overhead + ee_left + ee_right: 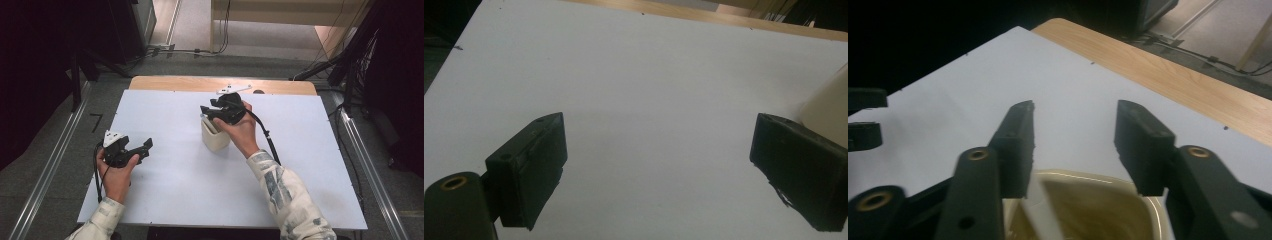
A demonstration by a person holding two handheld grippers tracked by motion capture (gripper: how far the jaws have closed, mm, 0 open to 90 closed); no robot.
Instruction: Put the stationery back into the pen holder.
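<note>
A cream container stands upright near the middle of the white table sheet. A white flat piece leans inside it, its top poking above the rim. My right gripper hovers just over the container's mouth with its jaws open. In the right gripper view the container lies right below my right gripper, and the white piece rises beside the left jaw, not clamped. My left gripper is low at the table's left, open and holding nothing. In the left gripper view my left gripper faces bare sheet, with the container at the right edge.
A bare wooden strip runs along the table's far edge beyond the white sheet. Metal rails flank the table on the floor at both sides. Cables lie on the floor past the far edge. Dark stands rise at the back right.
</note>
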